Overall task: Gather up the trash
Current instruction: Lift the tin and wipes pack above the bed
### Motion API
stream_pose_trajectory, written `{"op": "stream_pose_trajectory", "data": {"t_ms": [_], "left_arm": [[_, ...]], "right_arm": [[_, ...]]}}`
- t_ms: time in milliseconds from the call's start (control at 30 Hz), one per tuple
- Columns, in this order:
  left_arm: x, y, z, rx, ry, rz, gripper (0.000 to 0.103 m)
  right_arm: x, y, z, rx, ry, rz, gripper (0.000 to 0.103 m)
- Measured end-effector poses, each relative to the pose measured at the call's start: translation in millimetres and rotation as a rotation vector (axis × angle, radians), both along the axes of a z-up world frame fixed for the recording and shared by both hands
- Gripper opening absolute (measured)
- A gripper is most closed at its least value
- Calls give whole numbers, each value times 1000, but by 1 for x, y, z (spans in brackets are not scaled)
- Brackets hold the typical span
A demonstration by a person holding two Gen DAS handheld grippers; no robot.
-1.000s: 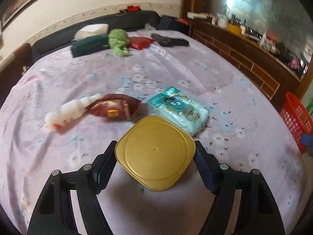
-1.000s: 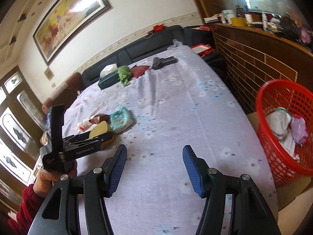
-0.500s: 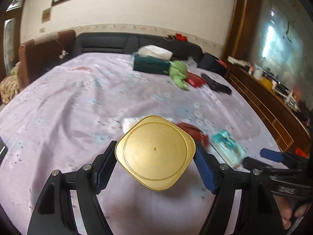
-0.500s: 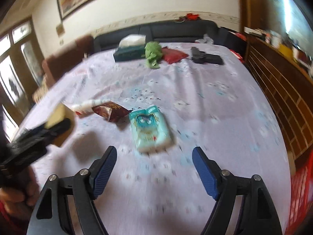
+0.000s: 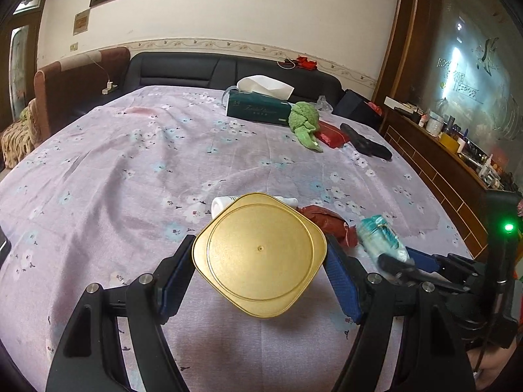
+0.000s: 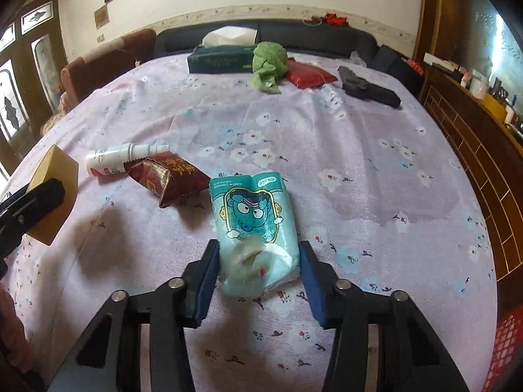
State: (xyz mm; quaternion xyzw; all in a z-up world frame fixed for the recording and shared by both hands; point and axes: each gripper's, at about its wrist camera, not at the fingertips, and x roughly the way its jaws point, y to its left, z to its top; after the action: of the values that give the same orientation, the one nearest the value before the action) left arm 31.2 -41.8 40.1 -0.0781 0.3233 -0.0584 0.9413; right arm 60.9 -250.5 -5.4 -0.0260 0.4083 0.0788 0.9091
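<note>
Bed w/ lilac floral sheet [image 6: 359, 150], mid trash pickup. Right gripper [image 6: 258, 276] has its blue-padded fingers [image 6: 204, 281] either side of the near end of a teal plastic tissue pack w/ cartoon print [image 6: 256, 225]; the jaws have just been closing around it, pads at or very near the wrapper's sides, though firm contact can't be told. The pack lies flat on the sheet, long axis running away from the camera.

Left gripper [image 5: 260, 281] is clamped on a gold square tin w/ rounded corners [image 5: 260, 254], a finger on each side, tin held clear above the sheet; in the right wrist view the same tin shows at the far left edge.

Just beyond the tissue pack, to its left: a crumpled dark red foil snack bag [image 6: 170, 178], touching or nearly touching the pack's far corner. Behind the bag, a white plastic spray bottle w/ red label [image 6: 121, 158] lies on its side against it.

Near the black padded headboard [image 6: 294, 37]: a dark green tissue box w/ white tissue sticking up [image 6: 222, 57], a green knitted cloth bundle [image 6: 269, 62] beside it, a flat red packet [image 6: 309, 75] and a black object [image 6: 369, 88], type unclear. A red plastic mesh basket [image 6: 503, 349] shows at the lower right, off the bed.
</note>
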Motion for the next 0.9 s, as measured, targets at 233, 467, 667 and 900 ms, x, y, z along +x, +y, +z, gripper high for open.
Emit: {"op": "stream_pose_trajectory", "data": {"t_ms": [233,467,667,900], "left_arm": [[-4,2,4,24,-46,46,74],[-7,3,7,38,-69,63,74],[-6,0,6,40,-60,47,74],[-5,1,6,39,-55,47,74]], "right_arm": [[-11,-20,13,155,-107,-37,30],[-24,-24,28,115,-219,-65,30],[-25,-26,29,112,-220,-66,30],[-27,-27,29,126,-221,-58,30]]}}
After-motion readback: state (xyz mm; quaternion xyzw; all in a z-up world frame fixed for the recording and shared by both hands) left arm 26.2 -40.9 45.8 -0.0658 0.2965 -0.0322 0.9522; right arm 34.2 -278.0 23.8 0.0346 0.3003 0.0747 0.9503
